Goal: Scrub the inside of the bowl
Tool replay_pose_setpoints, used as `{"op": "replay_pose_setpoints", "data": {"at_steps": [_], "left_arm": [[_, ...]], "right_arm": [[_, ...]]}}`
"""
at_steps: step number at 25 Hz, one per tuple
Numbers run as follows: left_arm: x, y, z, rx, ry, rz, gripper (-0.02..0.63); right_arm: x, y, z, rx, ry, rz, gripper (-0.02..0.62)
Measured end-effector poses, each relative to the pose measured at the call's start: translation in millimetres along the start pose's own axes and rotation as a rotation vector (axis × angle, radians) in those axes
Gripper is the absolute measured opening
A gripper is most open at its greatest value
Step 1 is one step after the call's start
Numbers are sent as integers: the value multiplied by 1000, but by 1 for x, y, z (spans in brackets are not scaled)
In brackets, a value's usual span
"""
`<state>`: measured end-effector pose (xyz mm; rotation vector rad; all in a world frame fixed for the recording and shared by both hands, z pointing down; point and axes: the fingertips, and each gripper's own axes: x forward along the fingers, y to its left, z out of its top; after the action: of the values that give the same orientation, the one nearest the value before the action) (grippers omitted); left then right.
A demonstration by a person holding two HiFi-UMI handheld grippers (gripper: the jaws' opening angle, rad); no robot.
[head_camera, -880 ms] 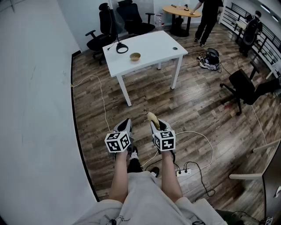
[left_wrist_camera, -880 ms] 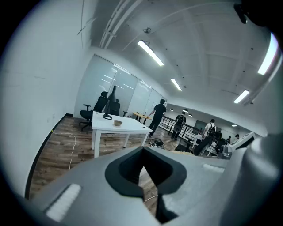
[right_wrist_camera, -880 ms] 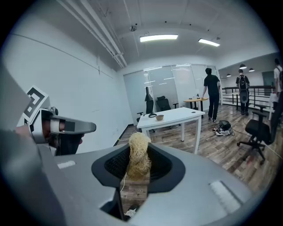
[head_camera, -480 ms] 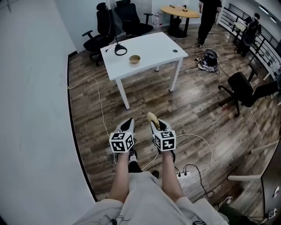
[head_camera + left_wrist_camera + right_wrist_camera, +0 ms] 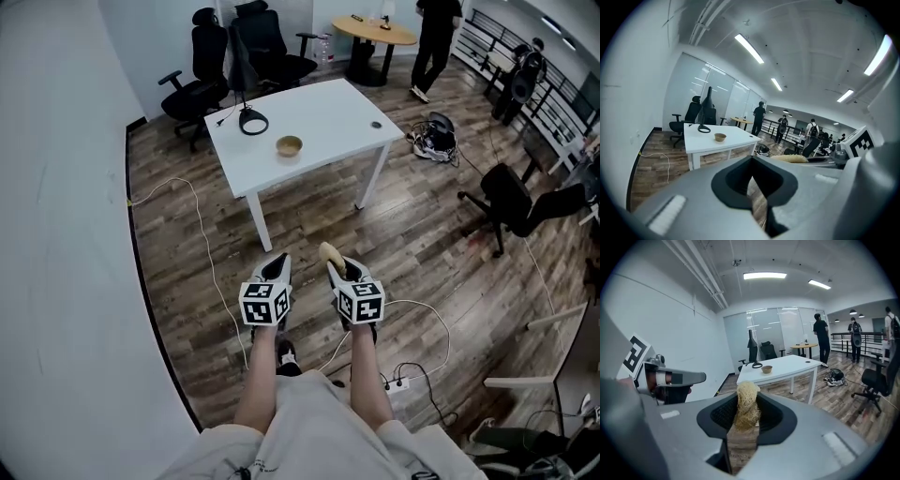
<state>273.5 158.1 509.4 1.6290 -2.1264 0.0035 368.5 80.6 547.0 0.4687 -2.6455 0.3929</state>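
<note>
The right hand-held gripper (image 5: 339, 267) pinches a fibrous scrubber (image 5: 747, 405); the left hand-held gripper (image 5: 277, 267) is pressed together, empty; the bowl (image 5: 289, 145) sits toward the bench's (image 5: 323, 112) near edge.

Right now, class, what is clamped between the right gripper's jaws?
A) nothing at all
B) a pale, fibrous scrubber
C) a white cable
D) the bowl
B: in the right gripper view, the right gripper is shut on a pale fibrous scrubber, while the bowl sits far off on the white table.
</note>
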Motion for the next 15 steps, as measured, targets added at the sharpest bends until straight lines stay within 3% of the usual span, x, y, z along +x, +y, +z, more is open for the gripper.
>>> {"op": "replay_pose_setpoints", "data": {"at_steps": [8,15], "left_arm": [[16,84,19,-52,22,-15,0],[25,120,18,-75,39,-9,0]], "right_arm": [[59,19,31,27,-8,-33,129],[92,25,45,22,-7,-27,129]]}}
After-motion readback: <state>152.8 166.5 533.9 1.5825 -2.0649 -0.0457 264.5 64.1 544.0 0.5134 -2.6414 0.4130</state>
